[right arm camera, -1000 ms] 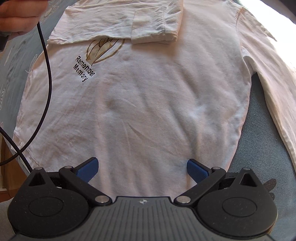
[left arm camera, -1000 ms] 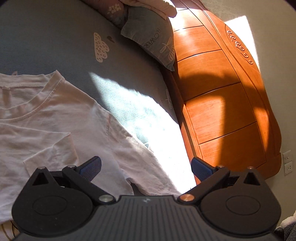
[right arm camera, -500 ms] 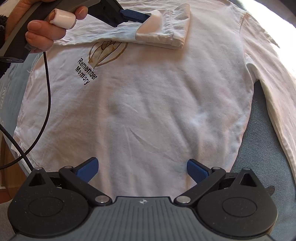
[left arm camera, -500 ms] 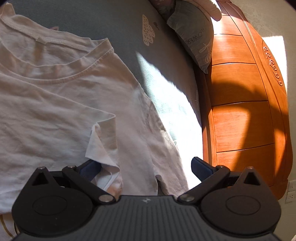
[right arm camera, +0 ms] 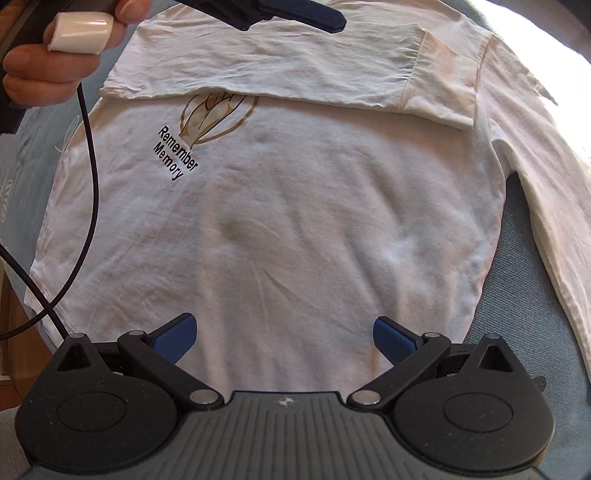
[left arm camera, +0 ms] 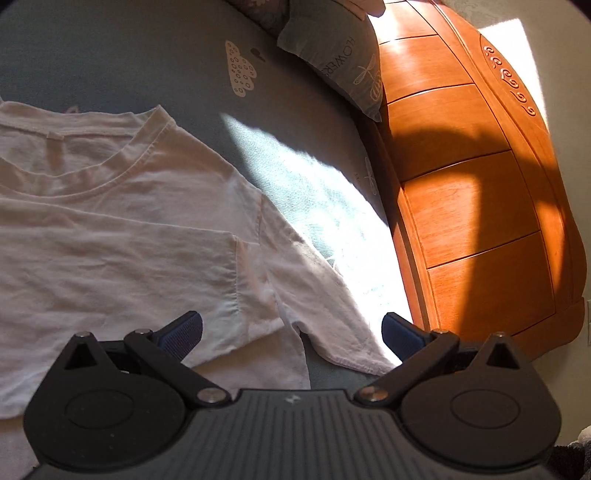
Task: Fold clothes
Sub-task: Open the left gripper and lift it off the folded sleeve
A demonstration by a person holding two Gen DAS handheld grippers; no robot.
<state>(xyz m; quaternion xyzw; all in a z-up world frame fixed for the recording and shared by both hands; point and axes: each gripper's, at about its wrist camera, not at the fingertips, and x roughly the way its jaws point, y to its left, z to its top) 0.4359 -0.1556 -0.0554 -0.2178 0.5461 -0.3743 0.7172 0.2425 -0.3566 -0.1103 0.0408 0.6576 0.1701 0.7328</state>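
A white long-sleeve shirt (right arm camera: 295,229) lies front up on the bed, with a "Remember Memory" print (right arm camera: 176,158) on the chest. One sleeve (right arm camera: 280,70) is folded flat across the chest, its cuff (right arm camera: 443,92) near the far shoulder. The other sleeve (right arm camera: 543,184) stretches out to the right. My right gripper (right arm camera: 284,336) hovers open over the hem. My left gripper (left arm camera: 291,332) is open above the folded cuff (left arm camera: 255,280) and armpit, with the collar (left arm camera: 110,166) beyond it. In the right wrist view one of its blue fingers (right arm camera: 306,14) shows at the top, held by a hand (right arm camera: 55,48).
The grey-blue bedsheet (left arm camera: 295,177) has a bright sun patch beside the shirt. An orange wooden headboard (left arm camera: 480,206) and a pillow (left arm camera: 340,62) stand past the shoulder. A black cable (right arm camera: 88,166) hangs over the shirt's left edge.
The folded sleeve now lies flatter and reaches farther across the chest. The left gripper has drawn back from the cuff. The right gripper has stayed over the hem.
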